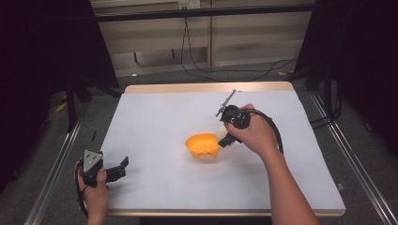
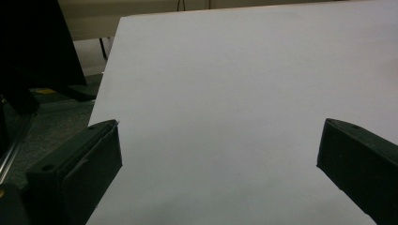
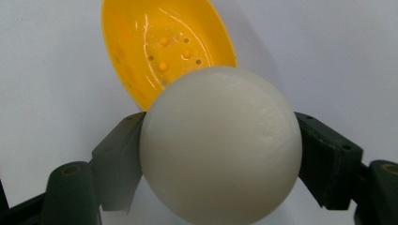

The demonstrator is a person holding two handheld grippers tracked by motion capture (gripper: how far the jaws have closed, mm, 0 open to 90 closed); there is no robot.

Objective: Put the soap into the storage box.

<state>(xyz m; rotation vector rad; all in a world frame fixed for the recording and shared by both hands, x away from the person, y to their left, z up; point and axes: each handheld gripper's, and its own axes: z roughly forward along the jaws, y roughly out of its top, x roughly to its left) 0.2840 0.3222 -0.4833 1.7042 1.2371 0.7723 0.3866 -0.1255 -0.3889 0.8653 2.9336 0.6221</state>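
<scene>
A pale worktop (image 1: 155,117) with a wooden edge stands in a dim room, dark curtains at either side and cables trailing on the floor beyond it. At the near left corner the left hand-held gripper (image 1: 123,167) rests low at the worktop's edge, its jaws standing well apart with only bare surface between them, seemingly parked so the other hand can work alone. Nearer the middle lies an orange-yellow bowl (image 1: 202,145) with small holes in its bottom, probably a strainer, open side up and ready to receive something. Just to its right, the right hand-held gripper (image 1: 224,139) is clamped on a white ball (image 3: 220,143), one jaw on each side of its widest part, which keeps the smooth round thing from slipping. The ball hangs at the bowl's right rim, so the likely aim is to set it inside.
</scene>
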